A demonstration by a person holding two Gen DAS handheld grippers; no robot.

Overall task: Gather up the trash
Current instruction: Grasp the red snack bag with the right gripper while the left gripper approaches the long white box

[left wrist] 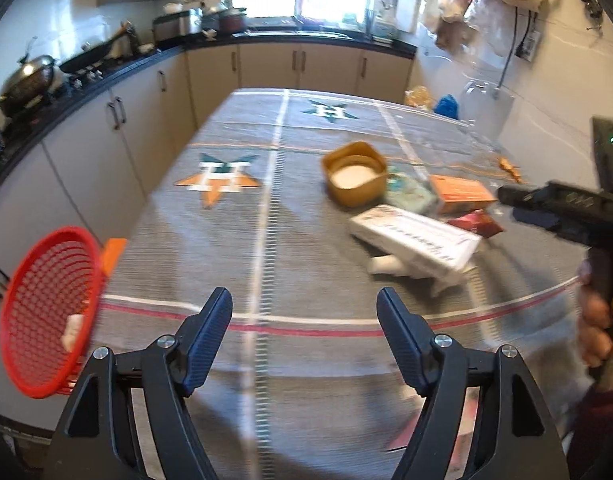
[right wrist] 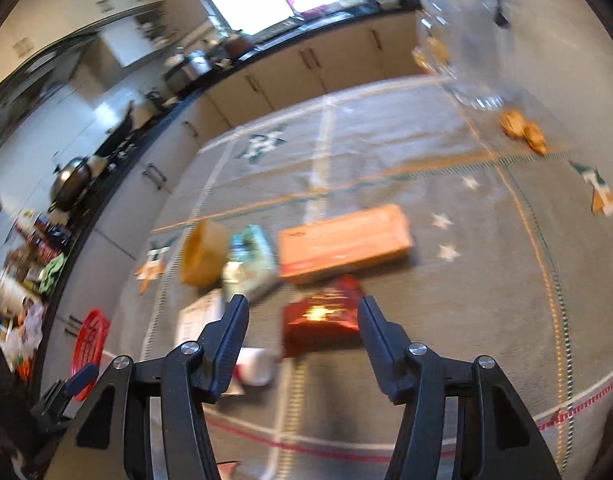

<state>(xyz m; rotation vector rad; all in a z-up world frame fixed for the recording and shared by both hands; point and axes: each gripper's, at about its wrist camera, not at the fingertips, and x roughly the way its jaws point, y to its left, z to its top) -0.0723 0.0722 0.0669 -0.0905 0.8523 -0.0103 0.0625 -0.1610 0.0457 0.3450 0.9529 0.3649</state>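
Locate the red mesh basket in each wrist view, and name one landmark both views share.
Left wrist view: the red mesh basket sits at the far left edge, beside the table's corner, with something pale inside.
Right wrist view: the red mesh basket is small, at lower left, left of the gripper's fingers.
Shared landmark: the tan square tub on the tablecloth, next to the orange box.

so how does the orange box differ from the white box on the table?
The orange box is orange and lies flat on the cloth; the white box is white with dark print and rests propped on a white roll. The orange box lies farther back. Both are long, flat cartons.
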